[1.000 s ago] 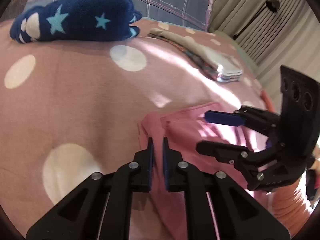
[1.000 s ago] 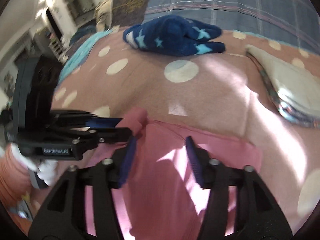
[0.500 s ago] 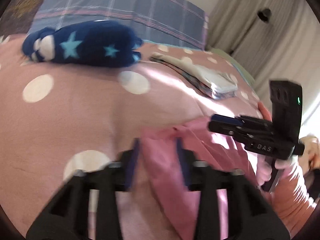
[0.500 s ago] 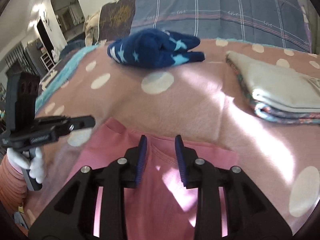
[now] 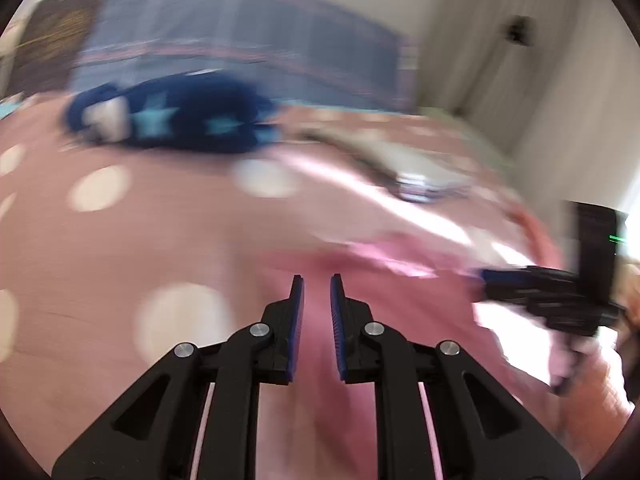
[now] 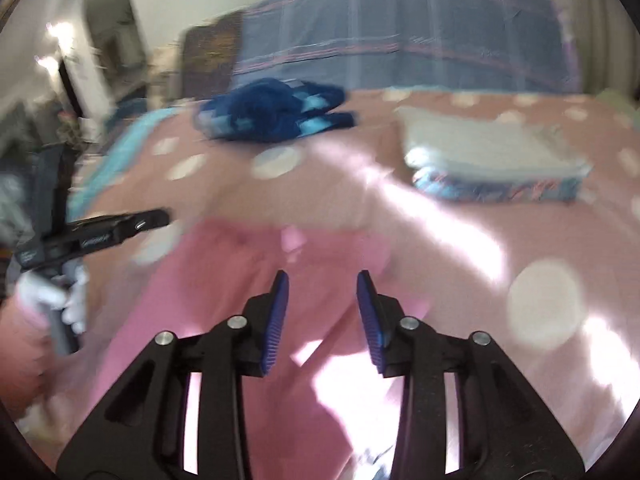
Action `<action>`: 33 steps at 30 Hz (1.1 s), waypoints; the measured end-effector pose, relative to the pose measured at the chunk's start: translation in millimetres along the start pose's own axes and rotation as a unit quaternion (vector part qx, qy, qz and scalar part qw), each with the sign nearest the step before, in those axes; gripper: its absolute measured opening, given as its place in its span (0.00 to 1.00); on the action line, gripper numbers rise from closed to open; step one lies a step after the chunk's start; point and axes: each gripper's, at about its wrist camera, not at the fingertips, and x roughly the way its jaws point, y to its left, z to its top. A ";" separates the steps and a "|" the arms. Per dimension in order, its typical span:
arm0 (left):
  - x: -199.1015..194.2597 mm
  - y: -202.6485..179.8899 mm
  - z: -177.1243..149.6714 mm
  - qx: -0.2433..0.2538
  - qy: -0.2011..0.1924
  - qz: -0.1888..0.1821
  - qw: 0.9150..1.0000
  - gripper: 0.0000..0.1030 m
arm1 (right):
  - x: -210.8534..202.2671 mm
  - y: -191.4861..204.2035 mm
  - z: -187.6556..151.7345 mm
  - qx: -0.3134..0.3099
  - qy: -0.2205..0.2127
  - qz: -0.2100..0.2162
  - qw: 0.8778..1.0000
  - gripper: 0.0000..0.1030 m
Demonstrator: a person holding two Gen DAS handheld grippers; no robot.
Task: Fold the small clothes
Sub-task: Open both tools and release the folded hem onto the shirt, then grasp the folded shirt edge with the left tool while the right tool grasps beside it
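Note:
A pink garment (image 5: 400, 280) lies on the pink polka-dot bedspread (image 5: 120, 240), under and in front of both grippers; it also shows in the right wrist view (image 6: 248, 272). My left gripper (image 5: 317, 280) hovers above its left part with the jaws a narrow gap apart and nothing between them. My right gripper (image 6: 322, 280) is open and empty above the garment's middle. Each gripper shows in the other's view, the right one (image 5: 532, 280) at the right edge and the left one (image 6: 116, 228) at the left. Both views are motion-blurred.
A navy star-patterned fleece (image 5: 172, 120) lies at the back of the bed, also in the right wrist view (image 6: 276, 112). A stack of folded clothes (image 6: 492, 156) sits at the back right. A plaid pillow (image 6: 400, 28) lies behind. Curtains (image 5: 520, 60) hang at the right.
Both grippers have lifted and pulled back from the pink garment. The left jaws opened and let go of the garment's edge, then narrowed. The right jaws narrowed, then widened again.

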 end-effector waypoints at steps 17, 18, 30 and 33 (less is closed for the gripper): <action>-42.2 -60.0 -94.9 0.066 0.058 -0.007 0.996 0.28 | -50.3 3.5 -77.4 0.075 -0.001 0.044 0.996 0.29; -46.4 -58.9 -101.2 0.067 0.064 -0.014 0.996 0.28 | -54.4 11.0 -86.8 0.063 0.004 0.074 0.995 0.29; -56.4 -50.8 -132.8 0.068 0.096 0.033 0.993 0.42 | -71.0 51.6 -118.3 0.033 0.013 0.037 0.999 0.50; -58.7 -47.3 -118.1 0.045 0.080 0.027 0.995 0.44 | -81.7 25.2 -105.6 0.076 -0.010 0.030 0.997 0.54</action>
